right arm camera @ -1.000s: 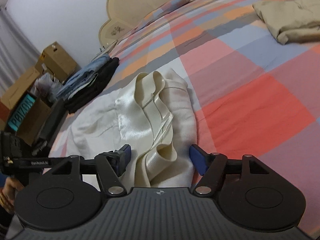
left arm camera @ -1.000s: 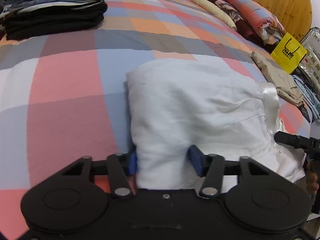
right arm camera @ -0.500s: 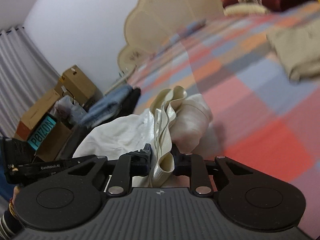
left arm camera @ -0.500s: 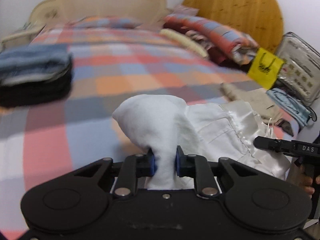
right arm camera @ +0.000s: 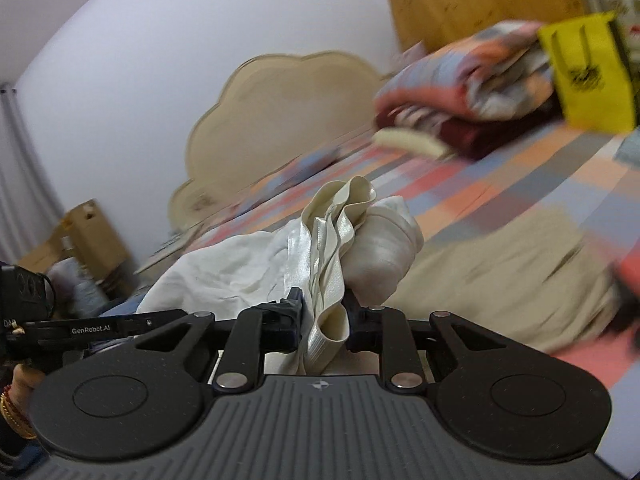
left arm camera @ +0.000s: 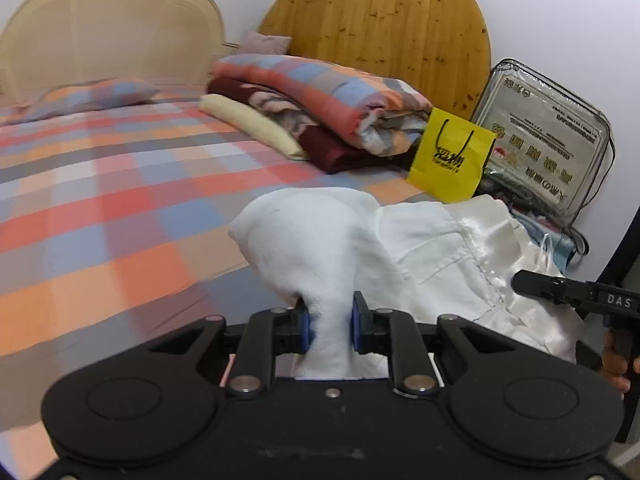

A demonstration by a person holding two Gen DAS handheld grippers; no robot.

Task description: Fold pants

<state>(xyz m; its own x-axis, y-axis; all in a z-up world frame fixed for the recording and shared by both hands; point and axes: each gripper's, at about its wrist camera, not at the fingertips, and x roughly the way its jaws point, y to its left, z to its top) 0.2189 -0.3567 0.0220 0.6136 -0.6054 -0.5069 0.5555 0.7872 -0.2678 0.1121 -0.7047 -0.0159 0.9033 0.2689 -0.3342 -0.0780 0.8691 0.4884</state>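
The folded white pants hang lifted above the checked bed. My left gripper is shut on the plain folded end. My right gripper is shut on the satin waistband end of the pants. The cloth sags between the two grippers. The right gripper's tip shows at the right of the left wrist view, and the left gripper shows at the left of the right wrist view.
Folded blankets and a yellow paper bag lie at the bed's far side, next to a clear zip bag. A beige folded garment lies on the bed. Cardboard boxes stand beside the headboard.
Both grippers closed on the pants and lifted them off the bed. The views have tilted up toward the headboard and wall.
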